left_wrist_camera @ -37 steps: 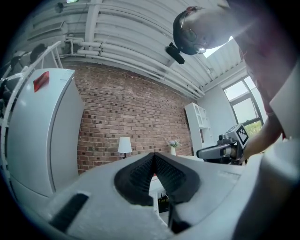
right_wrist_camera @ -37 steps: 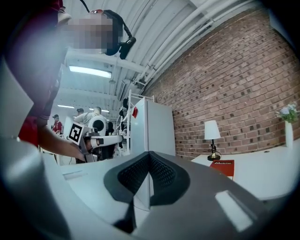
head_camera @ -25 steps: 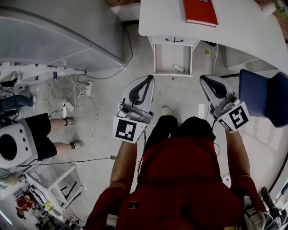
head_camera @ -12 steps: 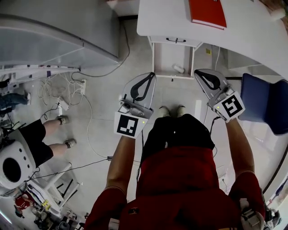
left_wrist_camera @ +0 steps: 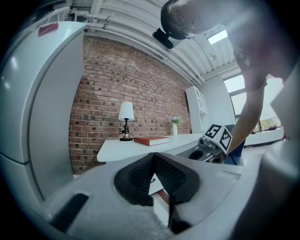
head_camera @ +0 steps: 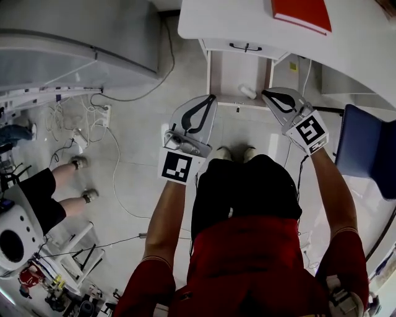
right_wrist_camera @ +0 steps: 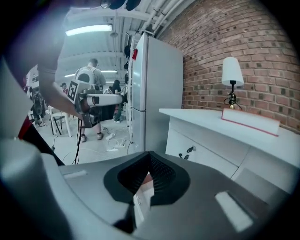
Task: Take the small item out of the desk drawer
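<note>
The white desk (head_camera: 247,21) has an open drawer (head_camera: 226,77) below its top. A small white cylindrical item (head_camera: 247,91) lies in the drawer's near right corner. My right gripper (head_camera: 265,93) is shut and empty, its tip just right of the item at the drawer's front corner. My left gripper (head_camera: 213,97) is also shut and empty, its tip at the drawer's near left corner. In the left gripper view the jaws (left_wrist_camera: 153,154) meet, and in the right gripper view the jaws (right_wrist_camera: 149,153) meet too. A closed drawer front (right_wrist_camera: 187,152) with a dark handle shows there.
A red book (head_camera: 301,13) lies on the desk, and a lamp (left_wrist_camera: 125,121) stands against the brick wall. A blue chair (head_camera: 371,148) is at the right and a white refrigerator (head_camera: 74,37) at the left. Cables and a power strip (head_camera: 105,114) lie on the floor near a seated person (head_camera: 43,198).
Both grippers have moved forward to the open drawer's front edge. The right gripper has swung left towards the small item. Both stay shut.
</note>
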`<state>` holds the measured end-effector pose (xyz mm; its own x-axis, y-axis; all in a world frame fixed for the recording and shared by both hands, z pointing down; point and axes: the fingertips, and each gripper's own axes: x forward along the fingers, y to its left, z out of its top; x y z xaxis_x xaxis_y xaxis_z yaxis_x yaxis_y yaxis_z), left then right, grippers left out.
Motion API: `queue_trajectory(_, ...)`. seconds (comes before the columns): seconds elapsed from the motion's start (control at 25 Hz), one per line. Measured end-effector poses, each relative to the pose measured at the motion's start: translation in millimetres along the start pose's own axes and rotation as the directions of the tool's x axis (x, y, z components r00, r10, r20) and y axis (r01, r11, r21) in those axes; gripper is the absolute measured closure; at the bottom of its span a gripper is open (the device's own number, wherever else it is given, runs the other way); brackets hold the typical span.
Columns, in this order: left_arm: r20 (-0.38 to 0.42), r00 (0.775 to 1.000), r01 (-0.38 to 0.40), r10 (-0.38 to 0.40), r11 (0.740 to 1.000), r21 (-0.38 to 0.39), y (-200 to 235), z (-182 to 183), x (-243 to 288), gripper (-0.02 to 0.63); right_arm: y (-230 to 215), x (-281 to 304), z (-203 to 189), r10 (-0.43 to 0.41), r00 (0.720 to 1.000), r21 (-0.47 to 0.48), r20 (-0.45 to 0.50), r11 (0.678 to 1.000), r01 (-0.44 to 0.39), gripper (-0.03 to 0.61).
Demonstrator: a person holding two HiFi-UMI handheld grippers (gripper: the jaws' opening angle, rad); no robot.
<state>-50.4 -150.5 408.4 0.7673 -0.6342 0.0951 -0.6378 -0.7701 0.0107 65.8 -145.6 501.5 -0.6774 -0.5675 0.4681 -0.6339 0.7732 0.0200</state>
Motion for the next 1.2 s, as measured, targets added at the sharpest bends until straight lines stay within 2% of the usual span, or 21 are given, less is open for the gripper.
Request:
queue_trajectory(0.44, -0.001, 1.0, 0.027, -0.027, 0.999, 0.021, 5.1, -89.6, 40.7, 0.611, -18.6, 66.3, -101.3, 0.074, 0.988, -0.034, -0.138, 0.996, -0.08, 0.565)
queue_trajectory(0.68, 0.013, 1.0, 0.02, -0.021, 1.0, 0.022, 23.1, -135.0, 59.0, 0.611, -30.4, 109.2, -156.9, 0.075, 0.973, -0.043, -0.217, 0.995, -0.086, 0.565)
queue_trajectory(1.0, 0.005, 0.999, 0.046, -0.046, 0.997, 0.065, 35.8, -173.5, 67.8, 0.611, -28.2, 149.8, -212.7, 0.115, 0.936, -0.027, -0.334, 0.991, -0.132, 0.552)
queue_trajectory(1.2, 0.029, 0.998, 0.047, -0.049, 0.998, 0.05, 40.6, -182.5, 68.5, 0.611, -24.6, 167.3, -244.7, 0.127, 0.89, -0.001, -0.437, 0.99, -0.141, 0.511)
